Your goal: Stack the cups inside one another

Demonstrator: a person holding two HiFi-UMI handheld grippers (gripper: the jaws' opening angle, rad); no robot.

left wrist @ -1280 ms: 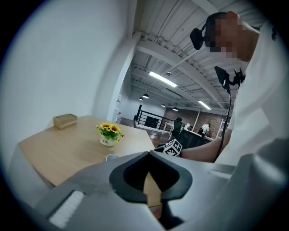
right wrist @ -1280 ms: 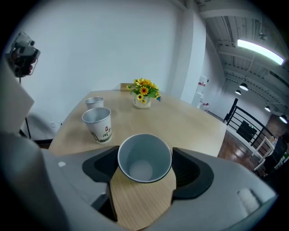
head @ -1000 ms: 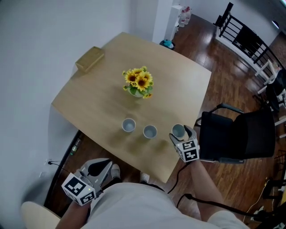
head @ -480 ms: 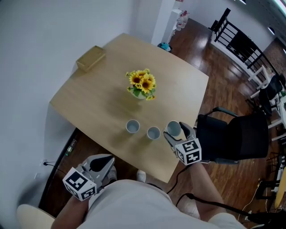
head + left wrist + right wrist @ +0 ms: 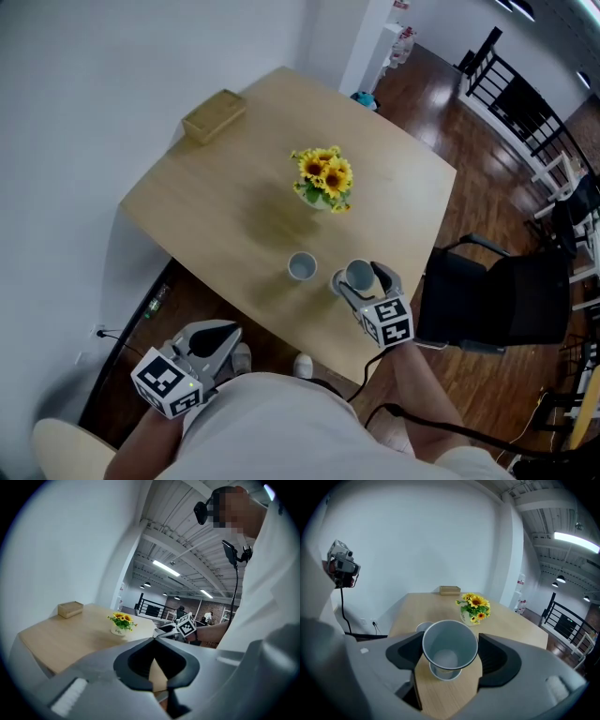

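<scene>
One cup [image 5: 450, 644] clamped in down-tilted right tool [image 5: 359, 276]

A loft-style office: a black desk chair [image 5: 487, 295] beside a wooden table [image 5: 234, 187], dark wood floor [image 5: 450, 112], black railing [image 5: 511, 89], strip lights [image 5: 165, 568] under a bare ceiling [image 5: 187, 536].

Box [image 5: 214, 115] at table [image 5: 234, 206] far left corner. Flower pot [image 5: 323, 178] mid-table. Lone cup [image 5: 301, 266] near front edge. Right of it, held cup [image 5: 359, 274] between right gripper [image 5: 360, 277] jaws, above lower cup [image 5: 445, 671]. Chair [image 5: 487, 300] right of table. Left gripper [image 5: 220, 333] off table, before front edge.
</scene>
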